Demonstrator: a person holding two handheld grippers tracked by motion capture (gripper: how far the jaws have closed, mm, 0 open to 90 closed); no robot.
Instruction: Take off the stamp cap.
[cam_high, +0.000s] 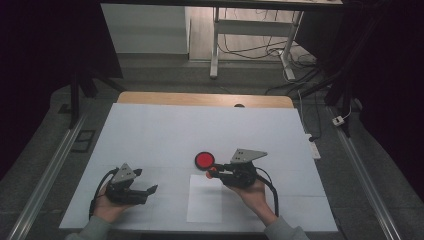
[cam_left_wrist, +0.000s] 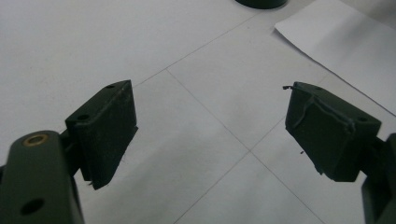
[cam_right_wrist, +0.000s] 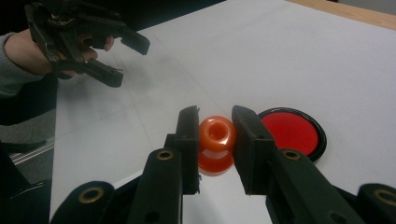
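Note:
My right gripper (cam_right_wrist: 215, 135) is shut on a small glossy orange spool-shaped piece (cam_right_wrist: 216, 136), held upright between the jaws. The same gripper (cam_high: 214, 171) sits just right of the table's middle in the high view, its orange piece (cam_high: 211, 173) beside a round red disc with a black rim (cam_high: 204, 160). That disc (cam_right_wrist: 292, 132) lies flat on the white surface just behind the right jaw. My left gripper (cam_high: 149, 191) rests near the front left, open, with nothing between its jaws. In the left gripper view the jaws (cam_left_wrist: 210, 126) stand wide apart over bare white table.
A white sheet of paper (cam_high: 205, 199) lies near the front edge between the hands, its corner (cam_left_wrist: 336, 51) visible ahead of the left gripper. A wooden strip (cam_high: 205, 99) edges the table's far side. Desk legs and cables stand on the floor beyond.

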